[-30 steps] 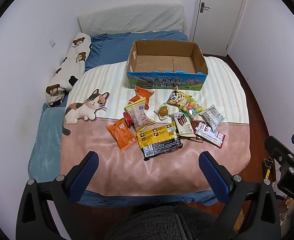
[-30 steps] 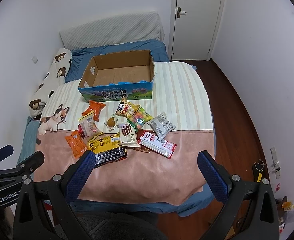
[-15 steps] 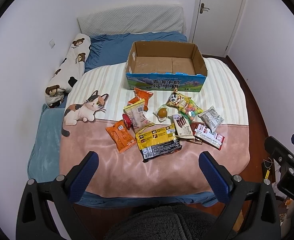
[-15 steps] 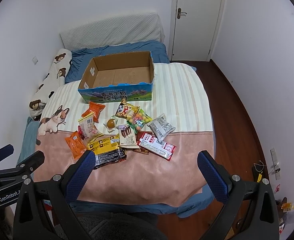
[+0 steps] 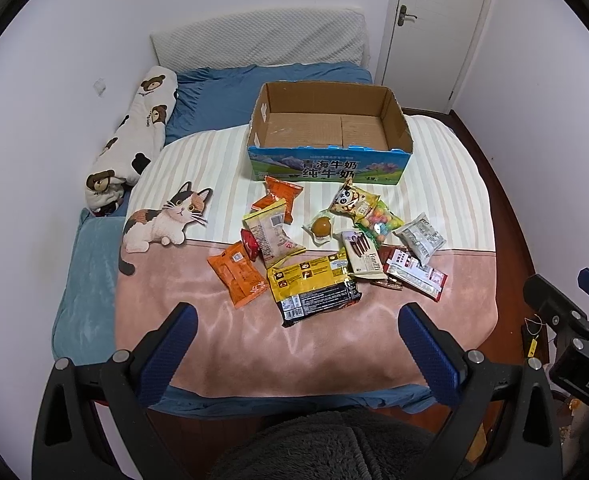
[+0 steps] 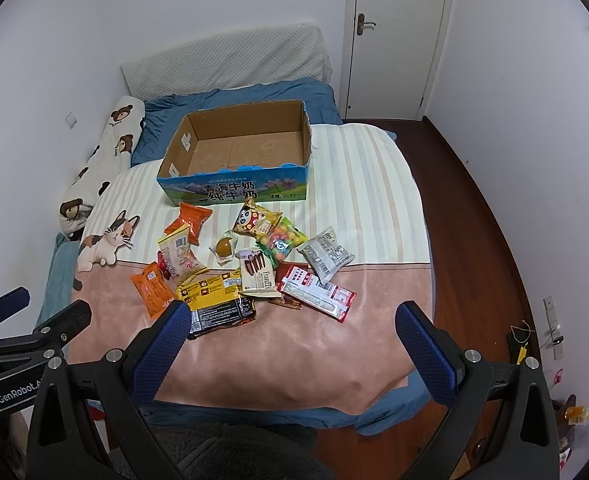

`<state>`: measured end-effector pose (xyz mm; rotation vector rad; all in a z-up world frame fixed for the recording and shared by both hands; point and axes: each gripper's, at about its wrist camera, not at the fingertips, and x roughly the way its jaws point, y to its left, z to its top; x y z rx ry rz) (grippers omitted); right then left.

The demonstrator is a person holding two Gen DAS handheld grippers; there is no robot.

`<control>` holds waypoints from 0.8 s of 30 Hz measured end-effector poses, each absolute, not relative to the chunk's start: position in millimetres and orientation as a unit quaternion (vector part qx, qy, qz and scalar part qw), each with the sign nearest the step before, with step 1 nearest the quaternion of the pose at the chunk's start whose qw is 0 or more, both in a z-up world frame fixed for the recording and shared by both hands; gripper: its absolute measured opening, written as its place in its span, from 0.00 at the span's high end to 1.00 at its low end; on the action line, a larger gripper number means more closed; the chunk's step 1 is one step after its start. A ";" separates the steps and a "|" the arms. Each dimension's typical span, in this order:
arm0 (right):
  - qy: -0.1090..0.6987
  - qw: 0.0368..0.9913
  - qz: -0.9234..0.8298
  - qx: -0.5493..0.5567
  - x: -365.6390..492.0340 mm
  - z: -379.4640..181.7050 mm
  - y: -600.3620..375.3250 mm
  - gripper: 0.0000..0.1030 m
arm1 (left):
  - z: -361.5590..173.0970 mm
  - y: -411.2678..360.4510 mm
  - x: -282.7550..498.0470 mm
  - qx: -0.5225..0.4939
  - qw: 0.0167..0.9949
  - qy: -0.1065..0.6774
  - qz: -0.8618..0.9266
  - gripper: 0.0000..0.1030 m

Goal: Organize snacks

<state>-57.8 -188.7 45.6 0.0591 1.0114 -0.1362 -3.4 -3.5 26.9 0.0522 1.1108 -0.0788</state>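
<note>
Through my left wrist camera, my left tool point(image 5: 296, 330) hangs over the near end of the bed point(image 5: 254, 344), its blue-padded fingers spread wide with nothing between them. The snacks lie in a loose heap mid-bed, on the cat-print blanket point(image 5: 166, 220): a yellow-and-black packet point(image 5: 312, 284) nearest me, an orange packet point(image 5: 240, 274) just to its left, a red-and-white packet point(image 5: 414, 274) on the right, a grey packet point(image 5: 420, 238) beyond that, and a clear pouch with a brown egg point(image 5: 320, 227) in the middle. Behind the heap stands the cardboard box point(image 5: 328, 168), open-topped and with only bare cardboard showing inside. This view alone shows part of my right tool at the right edge, and the bear-print bolster point(image 5: 134, 140) in full along the left wall. Through my right wrist camera, my right tool point(image 6: 292, 328) is likewise spread wide and empty, and its left finger overlaps the corner of the yellow-and-black packet point(image 6: 218, 300) in the picture; I cannot tell whether it touches. The box point(image 6: 234, 192) appears turned here, its right side wall in plain sight. Only this view gives the wooden floor point(image 6: 482, 240) right of the bed, the whole door point(image 6: 394, 32), and the body of my left tool at the lower left. The candy bag point(image 6: 280, 242) with coloured balls reads more clearly from this side.
</note>
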 end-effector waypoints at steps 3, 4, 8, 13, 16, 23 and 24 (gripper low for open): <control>0.485 0.872 -0.065 0.029 -57.1 44.6 -188.7 0.00 | 24.2 -2.0 -0.3 0.023 0.847 0.529 -0.041 0.00; 0.487 0.871 -0.067 0.030 -55.8 43.3 -189.3 0.00 | 22.1 -1.2 2.2 0.020 0.847 0.530 -0.042 0.00; 0.498 0.863 -0.075 0.039 -44.7 26.0 -192.3 0.00 | 6.1 7.9 13.0 0.009 0.846 0.531 -0.039 0.00; 0.535 0.839 -0.083 0.060 -15.5 -23.3 -207.5 0.00 | -37.6 8.0 43.0 0.049 0.844 0.533 -0.035 0.00; 0.560 0.822 -0.089 0.064 3.7 -60.1 -216.7 0.00 | -76.0 1.0 63.5 0.107 0.832 0.542 -0.050 0.00; 0.618 0.777 -0.087 0.081 45.3 -159.6 -235.5 0.00 | -198.0 -36.4 103.0 0.259 0.740 0.604 -0.143 0.00; 0.625 0.771 -0.086 0.083 49.5 -172.5 -237.6 0.00 | -213.2 -42.0 106.0 0.275 0.726 0.610 -0.157 0.00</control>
